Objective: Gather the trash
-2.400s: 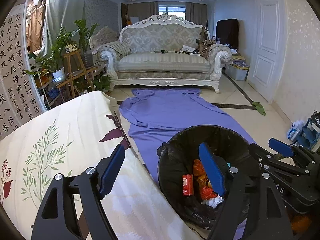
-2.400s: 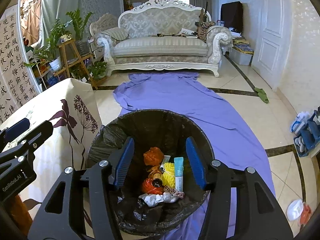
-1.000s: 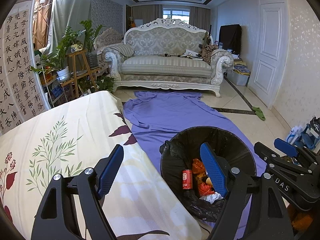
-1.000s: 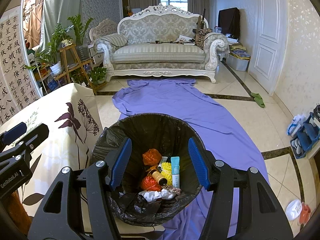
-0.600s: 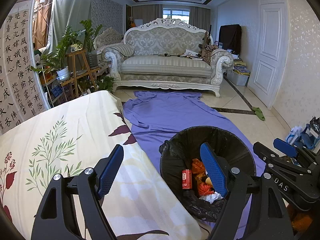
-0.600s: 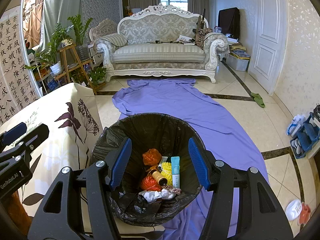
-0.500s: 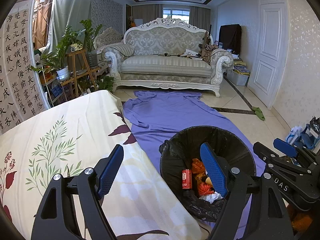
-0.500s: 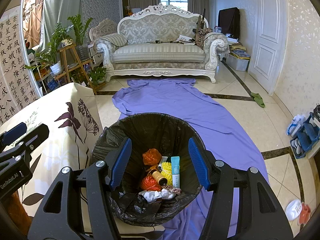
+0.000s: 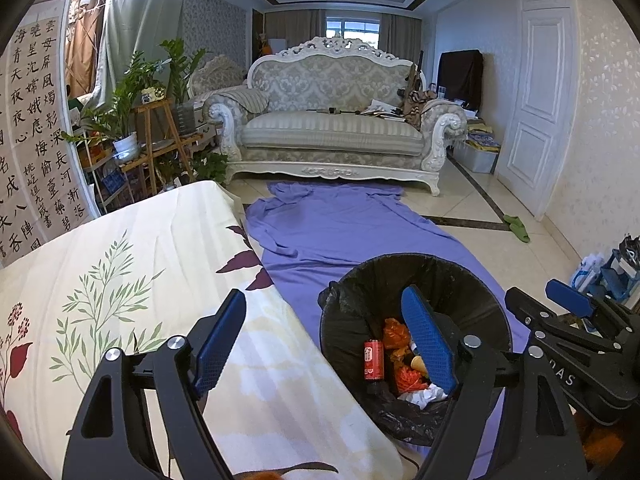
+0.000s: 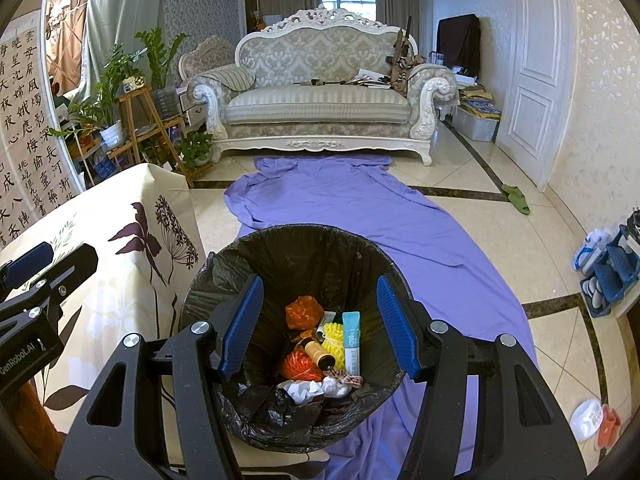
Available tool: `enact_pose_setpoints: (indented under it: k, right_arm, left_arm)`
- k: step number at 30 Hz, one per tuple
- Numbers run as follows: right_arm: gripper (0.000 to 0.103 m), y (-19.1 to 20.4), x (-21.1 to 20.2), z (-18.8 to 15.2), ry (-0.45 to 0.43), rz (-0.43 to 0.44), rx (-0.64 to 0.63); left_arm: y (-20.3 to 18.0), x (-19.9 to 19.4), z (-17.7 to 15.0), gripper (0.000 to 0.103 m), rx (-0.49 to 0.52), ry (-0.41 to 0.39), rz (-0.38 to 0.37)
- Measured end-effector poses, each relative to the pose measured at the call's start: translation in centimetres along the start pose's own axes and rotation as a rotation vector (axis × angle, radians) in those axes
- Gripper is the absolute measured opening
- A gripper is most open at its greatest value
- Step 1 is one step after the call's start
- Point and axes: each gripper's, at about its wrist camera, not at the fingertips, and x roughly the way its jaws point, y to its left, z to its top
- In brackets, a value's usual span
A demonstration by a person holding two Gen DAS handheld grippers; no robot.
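A round bin with a black liner (image 10: 304,252) stands on the floor beside the table; it also shows in the left wrist view (image 9: 452,272). It holds trash: an orange wrapper (image 10: 304,312), a teal tube (image 10: 351,342), a yellow net (image 10: 334,340), a small brown bottle (image 10: 318,354), white crumpled paper (image 10: 316,388), a red can (image 9: 373,359). My right gripper (image 10: 319,324) is open and empty above the bin. My left gripper (image 9: 326,340) is open and empty over the table edge (image 9: 296,320).
The table wears a cream floral cloth (image 9: 132,272). A purple sheet (image 10: 360,208) lies on the tiled floor towards a white sofa (image 10: 320,100). Plant stands (image 10: 132,120) are at the left; shoes and a rack (image 10: 608,264) at the right.
Both grippers rose and drew back slightly from the bin more than a second ago. Since then nothing has visibly changed.
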Motion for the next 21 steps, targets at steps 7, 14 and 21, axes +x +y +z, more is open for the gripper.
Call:
enact_pose_setpoints:
  k: [7, 14, 21]
  right_arm:
    - [0.058, -0.1, -0.1, 0.0, 0.004, 0.002, -0.003]
    - [0.058, 0.2, 0.0, 0.2, 0.007, 0.006, -0.01]
    - [0.059, 2.5, 0.3, 0.7, 0.005, 0.04, -0.058]
  left_arm:
    - [-0.5, 0.1, 0.0, 0.083, -0.001, -0.012, -0.008]
    - [0.7, 0.2, 0.3, 0.083, -0.027, -0.012, 0.008]
    - [3.7, 0.3, 0.3, 0.083, -0.068, 0.005, 0.072]
